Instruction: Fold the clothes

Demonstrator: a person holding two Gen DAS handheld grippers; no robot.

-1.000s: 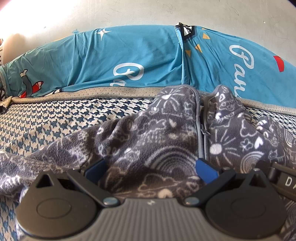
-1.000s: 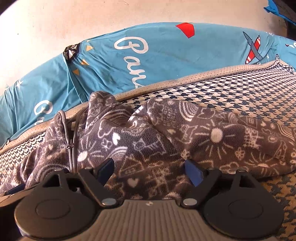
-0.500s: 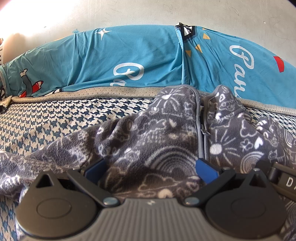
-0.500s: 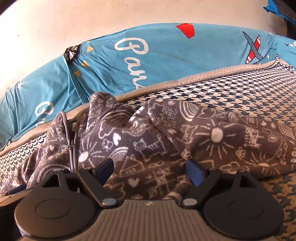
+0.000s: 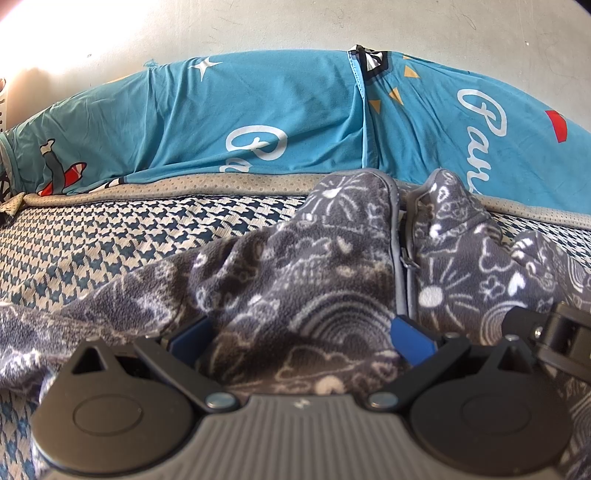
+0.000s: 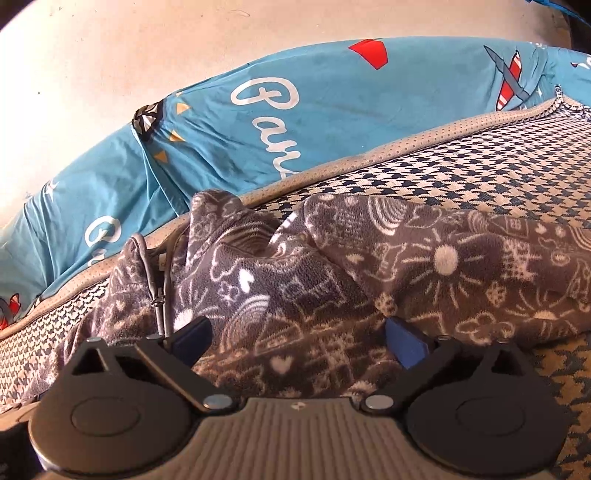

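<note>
A dark grey fleece jacket [image 5: 295, 280] with white doodle print lies crumpled on the houndstooth bed cover [image 5: 110, 243]. Its zipper [image 5: 403, 258] runs up the middle between two collar flaps. My left gripper [image 5: 300, 341] stands wide open, with fleece lying between its blue pads [image 5: 188, 338]. In the right wrist view the same jacket [image 6: 369, 280] spreads to the right, its zipper [image 6: 159, 291] at the left. My right gripper [image 6: 299, 342] is opening its jaws, with fleece lying loose between them and the pads off it. Part of the right gripper [image 5: 561, 325] shows at the left view's right edge.
Two blue pillows [image 5: 240, 122] with white lettering and plane prints lean against the pale wall [image 5: 295, 22] behind the jacket. A beige dotted border [image 6: 424, 144] runs along the cover's far edge. Bare houndstooth cover [image 6: 480, 166] lies to the right.
The right gripper's jaws have spread wider and its view has tilted slightly. The left gripper and the jacket have stayed as they were.
</note>
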